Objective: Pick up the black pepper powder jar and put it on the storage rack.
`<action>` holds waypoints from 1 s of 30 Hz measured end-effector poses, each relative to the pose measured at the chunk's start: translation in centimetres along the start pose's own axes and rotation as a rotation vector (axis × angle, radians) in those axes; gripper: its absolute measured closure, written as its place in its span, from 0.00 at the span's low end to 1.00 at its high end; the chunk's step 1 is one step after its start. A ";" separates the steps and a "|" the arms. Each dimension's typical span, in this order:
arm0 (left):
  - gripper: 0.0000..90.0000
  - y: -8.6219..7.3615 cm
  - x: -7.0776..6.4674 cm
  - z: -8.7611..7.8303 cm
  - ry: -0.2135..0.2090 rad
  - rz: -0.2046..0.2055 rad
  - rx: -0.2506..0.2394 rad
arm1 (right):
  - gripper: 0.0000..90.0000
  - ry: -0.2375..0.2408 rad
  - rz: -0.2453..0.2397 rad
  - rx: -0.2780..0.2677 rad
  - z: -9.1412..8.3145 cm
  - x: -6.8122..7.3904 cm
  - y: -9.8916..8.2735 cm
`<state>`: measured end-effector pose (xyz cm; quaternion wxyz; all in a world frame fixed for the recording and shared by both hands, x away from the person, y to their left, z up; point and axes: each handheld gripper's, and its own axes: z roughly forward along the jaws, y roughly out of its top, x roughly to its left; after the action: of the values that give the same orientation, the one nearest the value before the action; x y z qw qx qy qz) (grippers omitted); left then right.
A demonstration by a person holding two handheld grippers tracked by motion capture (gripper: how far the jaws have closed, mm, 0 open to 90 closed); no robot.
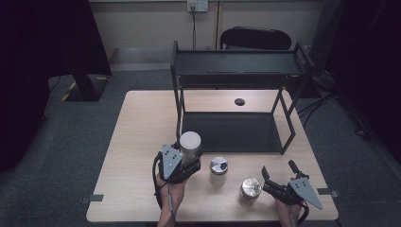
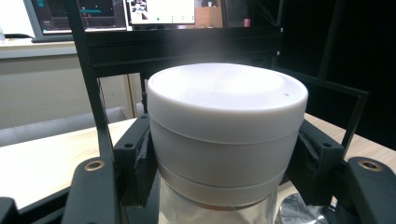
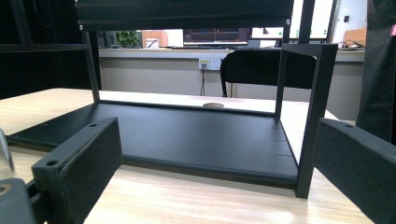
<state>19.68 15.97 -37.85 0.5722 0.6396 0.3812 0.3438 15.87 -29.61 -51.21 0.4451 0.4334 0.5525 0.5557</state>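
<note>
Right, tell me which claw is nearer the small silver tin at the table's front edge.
Right. The right claw sits open just beside the small silver tin; the left claw is farther off, shut on the white-lidded jar.

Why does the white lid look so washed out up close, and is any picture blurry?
Left gripper view: the white lid is overexposed on top, slightly soft. High view: dim, dark corners, glare on the metal jars. Right gripper view: the shelf sharp, near jaws blurred.

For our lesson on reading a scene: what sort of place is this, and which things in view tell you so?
Probably an office or lab set up for recording. A plain wooden table bears a black shelf rack, monitors stand on a bench behind, and a wall socket feeds a cable.
</note>
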 end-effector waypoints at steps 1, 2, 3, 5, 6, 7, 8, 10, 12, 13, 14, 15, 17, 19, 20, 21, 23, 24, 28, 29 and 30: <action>0.38 0.0 0.1 0.1 -0.002 0.002 -0.003 | 0.01 0.000 0.000 0.000 0.0 0.0 0.0; 0.38 0.0 0.1 0.2 -0.003 0.002 -0.005 | 0.01 0.001 0.000 0.000 0.0 0.0 0.0; 0.38 0.1 0.2 0.4 -0.005 0.000 -0.001 | 0.01 0.000 0.000 0.000 0.0 0.0 0.0; 0.38 0.2 0.2 0.5 -0.005 0.005 0.001 | 0.01 0.001 0.000 0.000 0.0 0.0 0.0; 0.38 0.2 0.2 0.6 -0.004 0.005 0.002 | 0.01 0.001 0.000 0.000 0.0 0.0 0.0; 0.38 0.2 0.2 0.7 -0.004 0.002 0.002 | 0.01 0.001 0.000 -0.001 0.0 0.0 0.0; 0.38 0.2 0.3 0.7 -0.004 0.001 0.002 | 0.01 0.000 0.000 -0.001 0.0 0.0 0.0; 0.38 0.1 0.3 1.0 -0.004 -0.003 0.001 | 0.01 0.000 0.000 -0.001 0.0 0.0 0.0; 0.38 0.1 0.3 1.1 -0.002 -0.003 0.002 | 0.01 0.000 0.000 -0.001 0.0 0.0 0.0; 0.38 0.0 0.3 1.3 0.002 -0.006 0.003 | 0.01 0.001 0.000 -0.001 0.0 0.0 0.0; 0.38 0.0 0.4 1.4 0.003 -0.007 0.005 | 0.01 0.001 0.000 -0.001 0.0 0.0 0.0; 0.38 0.0 0.4 1.5 0.002 -0.009 0.003 | 0.01 0.001 0.000 -0.001 0.0 0.0 0.0; 0.38 0.0 0.5 1.7 0.003 -0.009 0.009 | 0.01 0.001 0.000 -0.001 0.0 0.0 0.0; 0.38 -0.1 0.6 1.9 0.009 -0.010 0.010 | 0.01 0.000 0.000 -0.001 0.0 0.0 0.0; 0.38 -0.1 0.6 1.9 0.009 -0.010 0.010 | 0.01 0.000 -0.001 -0.002 0.0 0.0 0.0; 0.38 -0.1 0.7 2.1 0.011 -0.020 0.013 | 0.01 0.000 -0.001 -0.002 0.0 0.0 0.0; 0.38 -0.2 0.7 2.2 0.011 -0.016 0.013 | 0.01 0.000 -0.001 -0.002 0.0 0.0 0.0; 0.38 -0.3 0.7 2.3 0.014 -0.012 0.015 | 0.01 0.000 0.000 -0.003 0.0 0.0 0.0; 0.38 -0.5 0.9 2.8 0.014 -0.025 0.022 | 0.01 0.000 0.001 -0.002 0.0 0.0 0.0; 0.38 -0.5 0.9 2.9 0.015 -0.024 0.021 | 0.01 0.000 0.000 -0.003 0.0 0.0 0.0; 0.38 -0.6 0.9 3.1 0.015 -0.023 0.021 | 0.01 0.000 0.000 -0.003 0.0 0.0 0.0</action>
<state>22.75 15.34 -38.75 0.5667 0.6383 0.3965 0.3380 15.85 -29.61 -51.26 0.4457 0.4330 0.5517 0.5564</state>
